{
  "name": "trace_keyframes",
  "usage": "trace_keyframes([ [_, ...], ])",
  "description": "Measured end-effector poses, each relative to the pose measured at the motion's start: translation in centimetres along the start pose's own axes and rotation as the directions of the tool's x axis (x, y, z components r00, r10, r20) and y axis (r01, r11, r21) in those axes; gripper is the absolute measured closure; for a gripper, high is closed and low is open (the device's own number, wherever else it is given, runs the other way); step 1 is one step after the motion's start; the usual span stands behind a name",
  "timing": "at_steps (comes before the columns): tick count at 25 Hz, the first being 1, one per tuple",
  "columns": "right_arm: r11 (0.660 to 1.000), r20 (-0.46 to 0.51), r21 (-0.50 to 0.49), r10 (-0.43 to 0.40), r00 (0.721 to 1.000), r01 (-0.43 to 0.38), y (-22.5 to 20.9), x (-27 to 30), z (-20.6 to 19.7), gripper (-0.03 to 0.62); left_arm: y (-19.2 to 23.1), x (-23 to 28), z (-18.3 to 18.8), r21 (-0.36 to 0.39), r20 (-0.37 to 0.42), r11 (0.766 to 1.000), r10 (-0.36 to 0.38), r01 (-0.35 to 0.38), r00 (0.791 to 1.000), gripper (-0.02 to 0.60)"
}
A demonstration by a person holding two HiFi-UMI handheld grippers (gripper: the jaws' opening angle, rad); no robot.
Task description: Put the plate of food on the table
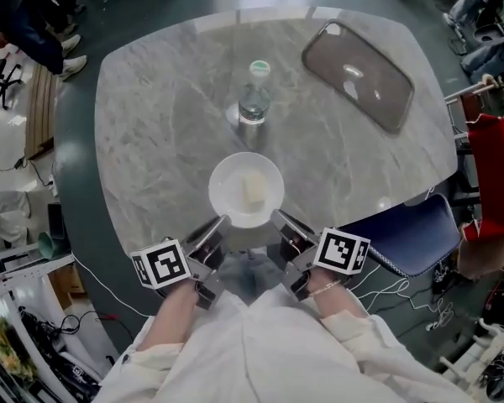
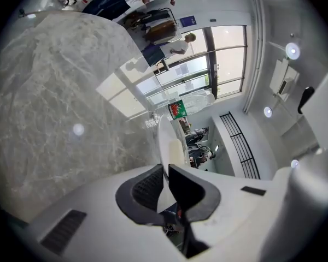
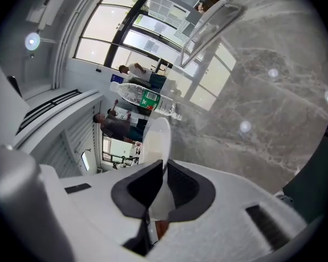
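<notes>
A white round plate (image 1: 246, 189) with a pale piece of food (image 1: 253, 191) on it is at the near edge of the marble table (image 1: 151, 124). My left gripper (image 1: 218, 222) is shut on the plate's near-left rim. My right gripper (image 1: 277, 217) is shut on its near-right rim. In the left gripper view the plate (image 2: 165, 141) shows edge-on between the dark pads (image 2: 147, 187), the left gripper (image 2: 165, 174) clamped on it. The right gripper view shows the plate (image 3: 157, 141) edge-on too, with the right gripper (image 3: 165, 171) closed on it. I cannot tell whether the plate touches the tabletop.
A clear water bottle (image 1: 254, 97) stands on the table just beyond the plate. A dark smoky tray (image 1: 358, 74) lies at the far right. A blue chair (image 1: 412, 233) sits by the table's right near edge. Cables run over the floor.
</notes>
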State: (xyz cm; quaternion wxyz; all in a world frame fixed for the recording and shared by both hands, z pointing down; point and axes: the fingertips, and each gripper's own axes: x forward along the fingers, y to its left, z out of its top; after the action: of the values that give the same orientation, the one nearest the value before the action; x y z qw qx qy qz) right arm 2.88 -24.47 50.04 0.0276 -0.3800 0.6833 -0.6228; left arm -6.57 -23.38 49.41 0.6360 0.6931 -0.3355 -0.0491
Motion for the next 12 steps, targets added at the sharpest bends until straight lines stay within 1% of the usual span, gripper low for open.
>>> trace_keyframes([
  [3, 1.000, -0.012, 0.013, -0.020, 1.000, 0.020, -0.9, 0.5, -0.1, 0.576, 0.9, 0.5, 0.2, -0.001, -0.010, 1.000, 0.009, -0.009, 1.000, 0.552],
  [7, 0.999, -0.024, 0.030, -0.025, 0.999, 0.026, -1.7, 2.1, 0.0, 0.576, 2.7, 1.0, 0.8, -0.022, -0.002, 0.999, 0.038, -0.038, 0.999, 0.552],
  [12, 0.997, -0.033, 0.073, -0.009, 0.999, 0.012, -2.1, 3.9, 0.2, 0.576, 3.9, 1.1, 2.2, -0.046, 0.023, 0.998, 0.051, -0.050, 0.998, 0.552],
])
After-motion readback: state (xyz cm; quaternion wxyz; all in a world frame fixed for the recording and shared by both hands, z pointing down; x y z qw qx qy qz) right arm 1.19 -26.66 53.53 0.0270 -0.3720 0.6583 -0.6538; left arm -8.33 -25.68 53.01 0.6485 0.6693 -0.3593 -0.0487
